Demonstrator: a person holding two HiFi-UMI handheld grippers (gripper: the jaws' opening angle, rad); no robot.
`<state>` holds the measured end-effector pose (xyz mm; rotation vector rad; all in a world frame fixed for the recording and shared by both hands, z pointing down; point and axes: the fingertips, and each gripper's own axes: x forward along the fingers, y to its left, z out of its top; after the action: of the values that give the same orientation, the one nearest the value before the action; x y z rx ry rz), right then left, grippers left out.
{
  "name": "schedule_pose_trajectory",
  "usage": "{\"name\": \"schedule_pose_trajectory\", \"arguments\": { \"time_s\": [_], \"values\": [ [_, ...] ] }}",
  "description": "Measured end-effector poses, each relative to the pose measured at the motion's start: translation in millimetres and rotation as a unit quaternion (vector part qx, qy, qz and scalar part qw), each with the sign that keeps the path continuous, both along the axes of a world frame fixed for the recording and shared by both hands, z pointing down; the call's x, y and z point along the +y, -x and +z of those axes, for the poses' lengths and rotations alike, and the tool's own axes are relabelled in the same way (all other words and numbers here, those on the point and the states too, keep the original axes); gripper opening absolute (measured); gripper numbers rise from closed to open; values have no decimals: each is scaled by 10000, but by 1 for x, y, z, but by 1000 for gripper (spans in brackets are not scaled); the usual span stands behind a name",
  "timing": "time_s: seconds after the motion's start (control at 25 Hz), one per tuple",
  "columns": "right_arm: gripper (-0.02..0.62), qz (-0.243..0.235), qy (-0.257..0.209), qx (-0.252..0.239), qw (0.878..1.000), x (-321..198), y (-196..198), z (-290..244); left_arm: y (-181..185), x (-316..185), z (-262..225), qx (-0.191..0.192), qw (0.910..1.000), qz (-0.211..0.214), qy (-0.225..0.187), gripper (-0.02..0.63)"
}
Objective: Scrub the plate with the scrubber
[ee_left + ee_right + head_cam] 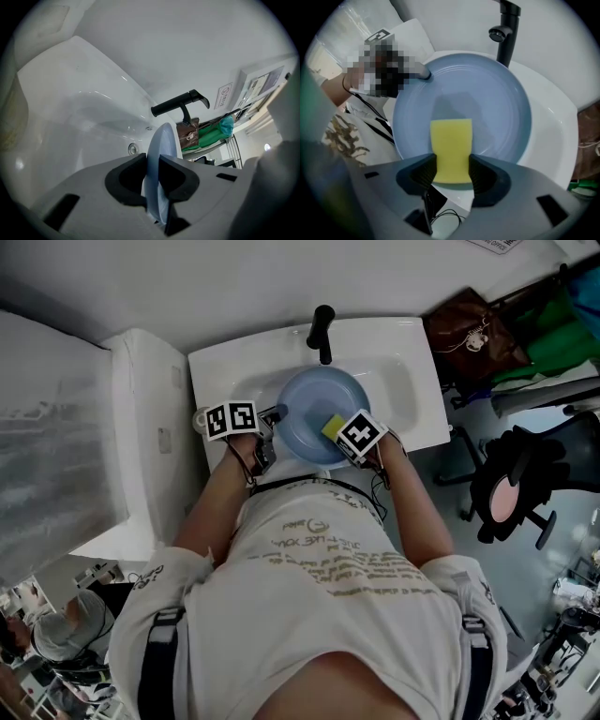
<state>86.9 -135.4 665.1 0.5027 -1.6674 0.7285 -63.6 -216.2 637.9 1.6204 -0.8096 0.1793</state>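
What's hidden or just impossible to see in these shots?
Head view: the right gripper hides most of the scrubber and the plate rim beneath it.
Right gripper view: a mosaic patch covers most of the left gripper at the plate rim.
Left gripper view: the plate is edge-on, its face unseen; wall notice print too small.

Plate (487, 93) glossy, smooth — scrubber (451, 145) matt, spongy — sink (403, 348) glossy white ceramic.

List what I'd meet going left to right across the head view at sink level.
White cabinet → left hand-held gripper → blue plate → right hand-held gripper → brown bag.
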Motion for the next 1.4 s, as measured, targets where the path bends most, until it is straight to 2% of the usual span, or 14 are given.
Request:
{"name": "schedule_pose_trajectory", "arguments": {
  "time_s": [0.28,0.76,1.0,1.4],
  "values": [
    [216,1,247,-294,9993,14,18,-2,-3,0,2,117,9998,-152,74,63],
    [216,-211,117,-313,9992,11,38,-6,-11,3,0,24,10000,-90,34,63],
    [216,-205,100,-364,9991,4,42,-10,-19,11,-6,-145,9997,167,-101,63],
    [216,-278,-178,-246,9992,-20,45,-19,-30,27,-9,-169,9981,578,-145,63]
  ]
}}
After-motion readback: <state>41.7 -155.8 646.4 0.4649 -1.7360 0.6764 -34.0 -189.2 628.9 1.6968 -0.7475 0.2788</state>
